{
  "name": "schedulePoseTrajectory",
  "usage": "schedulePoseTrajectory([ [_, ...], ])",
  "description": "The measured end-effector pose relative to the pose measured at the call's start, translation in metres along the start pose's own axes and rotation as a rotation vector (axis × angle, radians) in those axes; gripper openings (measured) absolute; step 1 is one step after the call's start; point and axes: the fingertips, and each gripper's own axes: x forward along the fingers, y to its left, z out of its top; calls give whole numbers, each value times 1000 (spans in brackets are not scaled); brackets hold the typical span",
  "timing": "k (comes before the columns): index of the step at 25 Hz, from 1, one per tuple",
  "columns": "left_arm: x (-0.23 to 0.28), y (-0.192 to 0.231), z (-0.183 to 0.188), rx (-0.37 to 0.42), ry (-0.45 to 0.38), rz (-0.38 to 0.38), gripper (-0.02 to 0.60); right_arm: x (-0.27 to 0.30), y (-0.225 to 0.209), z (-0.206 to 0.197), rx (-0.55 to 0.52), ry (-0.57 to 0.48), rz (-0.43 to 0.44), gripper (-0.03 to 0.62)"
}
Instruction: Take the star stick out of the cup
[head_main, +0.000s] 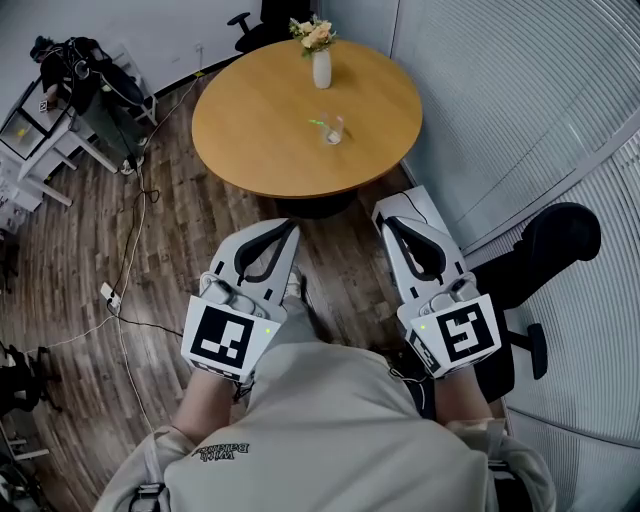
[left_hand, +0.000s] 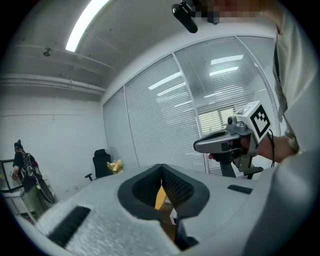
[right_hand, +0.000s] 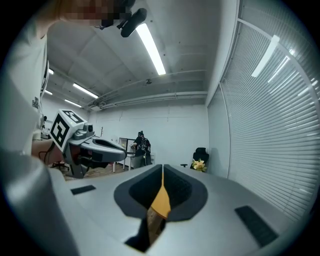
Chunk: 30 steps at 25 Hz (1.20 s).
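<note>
A small clear cup (head_main: 333, 130) stands on the round wooden table (head_main: 250, 130), right of its middle, with the green star stick (head_main: 318, 123) leaning out of it to the left. Both grippers are held well short of the table, above the wooden floor, in front of the person's body. My left gripper (head_main: 289, 229) points towards the table with its jaws shut and nothing between them; its tips meet in the left gripper view (left_hand: 161, 168). My right gripper (head_main: 386, 213) is beside it, also shut and empty (right_hand: 162, 168). The cup shows in neither gripper view.
A white vase of flowers (head_main: 321, 65) stands at the table's far side. A black office chair (head_main: 555, 245) is by the blinds on the right, another (head_main: 258, 22) behind the table. Cables (head_main: 125, 265) run over the floor on the left, near a desk with gear (head_main: 70, 80).
</note>
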Motion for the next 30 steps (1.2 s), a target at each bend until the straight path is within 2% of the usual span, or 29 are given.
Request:
schedulePoseTrajectory([
  [13,41,61,-21,7,2,-15,22,63,-15,-1,-29,35,-13,32],
  [18,65,90,-29,3,6,-38,21,96,-30,-4,-22,56,-38,32],
  [21,80,108,-24,-31,5,-46,21,117,-39,-3,-24,69,-51,32],
  [30,119,176,-24,-15,-9,-91,23,189,-67,11,-17,52,-124,32],
])
